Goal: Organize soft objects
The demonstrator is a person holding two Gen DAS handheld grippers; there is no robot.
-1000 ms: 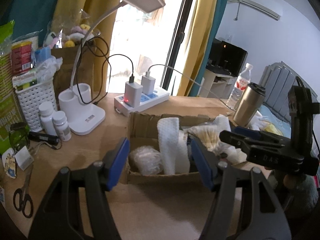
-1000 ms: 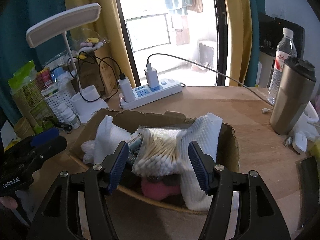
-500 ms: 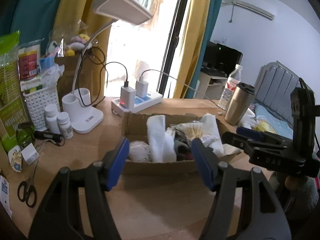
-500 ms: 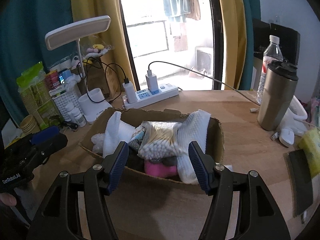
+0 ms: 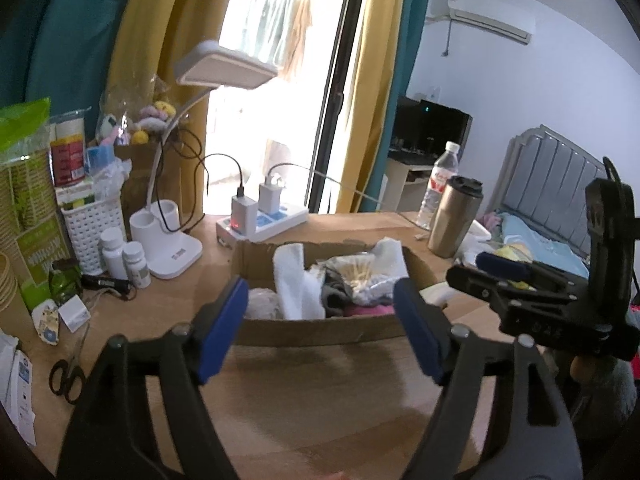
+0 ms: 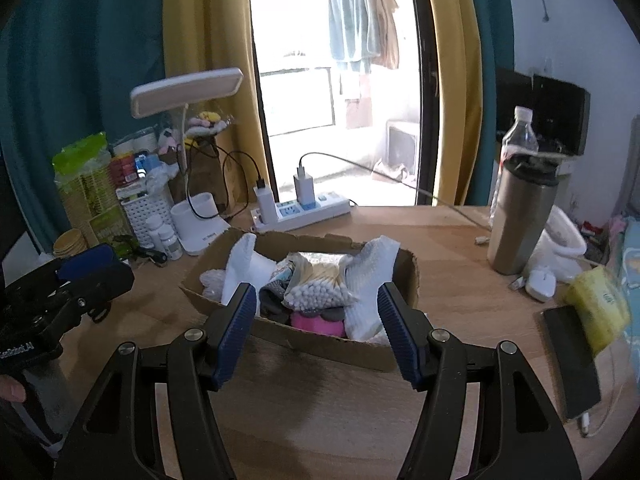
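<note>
both the left gripper (image 5: 320,320) and right gripper (image 6: 316,328) hang apart, empty, short of the cardboard box (image 6: 320,338) (already full); each should clear its rim

A white lamp (image 6: 188,128) stands by a power strip (image 6: 304,210). A metal cup (image 6: 520,220) and a water bottle (image 6: 518,136) stand close together.

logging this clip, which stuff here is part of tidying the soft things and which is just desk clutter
Part of the job:
cardboard box
white cloths
cotton swab bag
pink item
left gripper, open
right gripper, open

Just lying about:
desk lamp
power strip
steel tumbler
scissors
pill bottles
</note>
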